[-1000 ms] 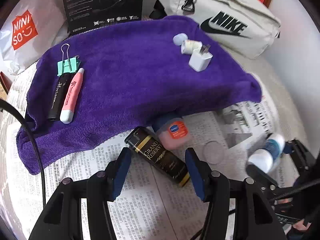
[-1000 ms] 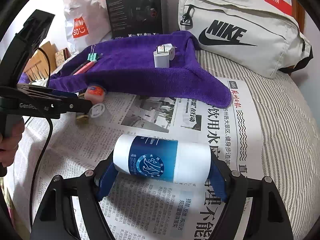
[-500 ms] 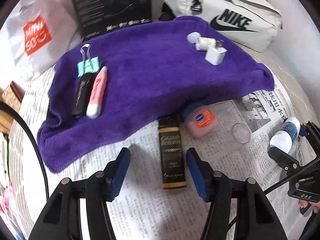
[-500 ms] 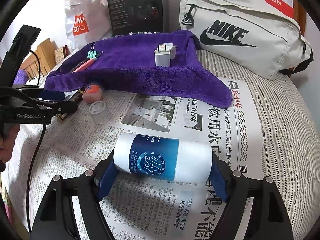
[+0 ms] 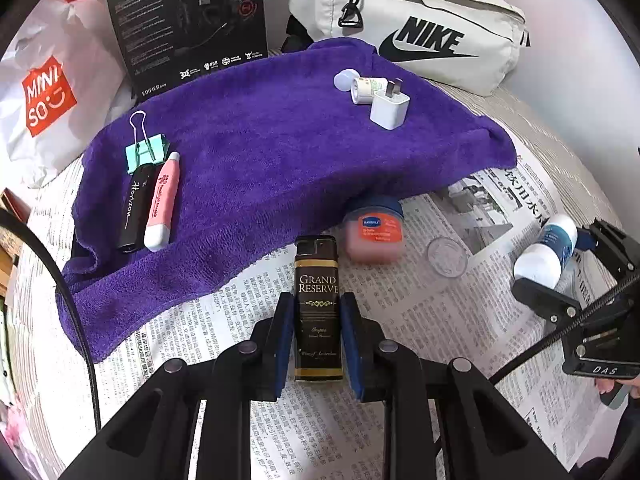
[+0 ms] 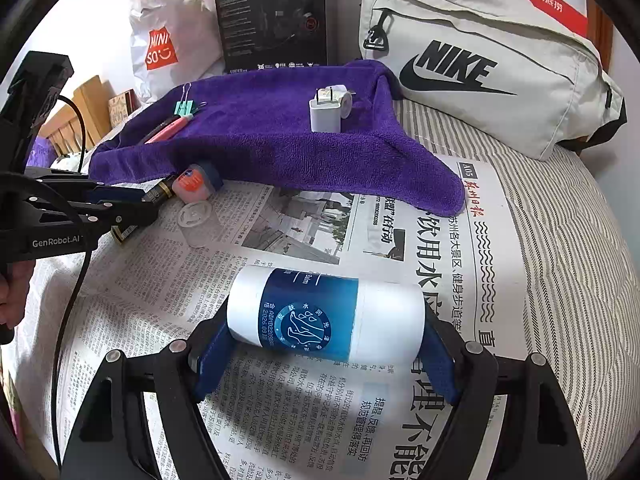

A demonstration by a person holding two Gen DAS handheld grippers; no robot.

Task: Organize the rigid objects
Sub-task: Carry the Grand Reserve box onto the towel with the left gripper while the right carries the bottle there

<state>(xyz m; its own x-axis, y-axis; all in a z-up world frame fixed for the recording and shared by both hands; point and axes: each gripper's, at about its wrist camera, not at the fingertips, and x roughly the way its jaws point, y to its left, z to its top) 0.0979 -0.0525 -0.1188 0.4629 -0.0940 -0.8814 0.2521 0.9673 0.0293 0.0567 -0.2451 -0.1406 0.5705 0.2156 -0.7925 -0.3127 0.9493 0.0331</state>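
Observation:
My left gripper (image 5: pixel 317 300) is closing on a black "Grand Reserve" lighter (image 5: pixel 318 276) that lies on the newspaper, and both blue pads touch its sides. Just beyond it are a pink jar (image 5: pixel 374 232) and a clear cap (image 5: pixel 446 258). My right gripper (image 6: pixel 326 344) is shut end to end on a white-and-blue bottle (image 6: pixel 324 316), held sideways just above the paper. On the purple towel (image 5: pixel 280 152) lie a green binder clip (image 5: pixel 146 152), a black pen (image 5: pixel 134 208), a pink tube (image 5: pixel 160 204), a white charger plug (image 5: pixel 390 110) and a small white bottle (image 5: pixel 366 88).
A grey Nike bag (image 6: pixel 480 68), a black headphone box (image 5: pixel 188 20) and a white Miniso bag (image 5: pixel 44 96) stand behind the towel. Newspaper (image 6: pixel 420 240) covers the striped bedding. A black cable (image 5: pixel 76 312) hangs at the left.
The left gripper lined up over the lighter and its jaws came together onto it. The right gripper kept still with the bottle.

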